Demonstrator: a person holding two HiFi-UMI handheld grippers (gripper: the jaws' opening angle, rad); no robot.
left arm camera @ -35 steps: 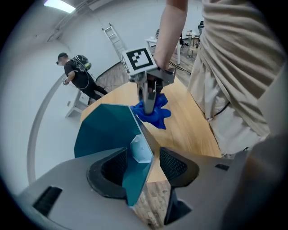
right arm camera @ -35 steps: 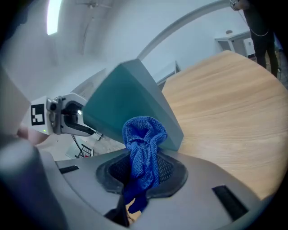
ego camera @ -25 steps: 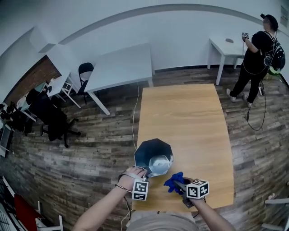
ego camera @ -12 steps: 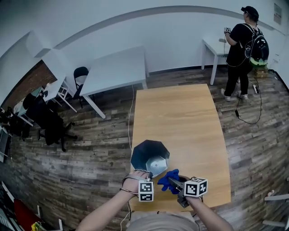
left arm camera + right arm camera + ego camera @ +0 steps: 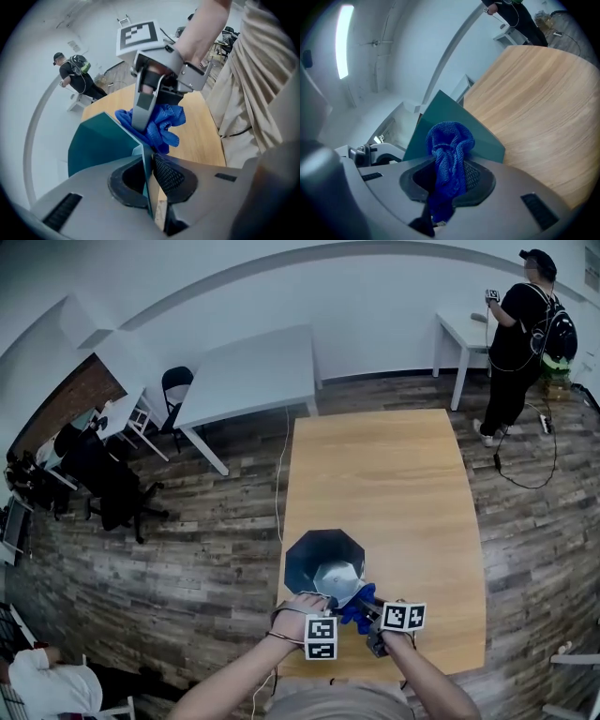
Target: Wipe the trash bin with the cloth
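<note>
By the left edge of the tabletop [image 5: 394, 484], left fingers [image 5: 169, 176] have just closed on the bin [image 5: 98, 143] rim, and right fingers [image 5: 476, 179] hold the cloth [image 5: 449, 140] just beside its wall.

Wooden table [image 5: 394, 488], white table [image 5: 248, 376], black chair [image 5: 176, 386] — person [image 5: 525, 329] beyond

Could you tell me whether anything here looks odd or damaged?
Nothing stands out: the bin stands mouth-up on the table, the left tongs have just closed on its rim, and the right tongs hold the cloth beside it.
</note>
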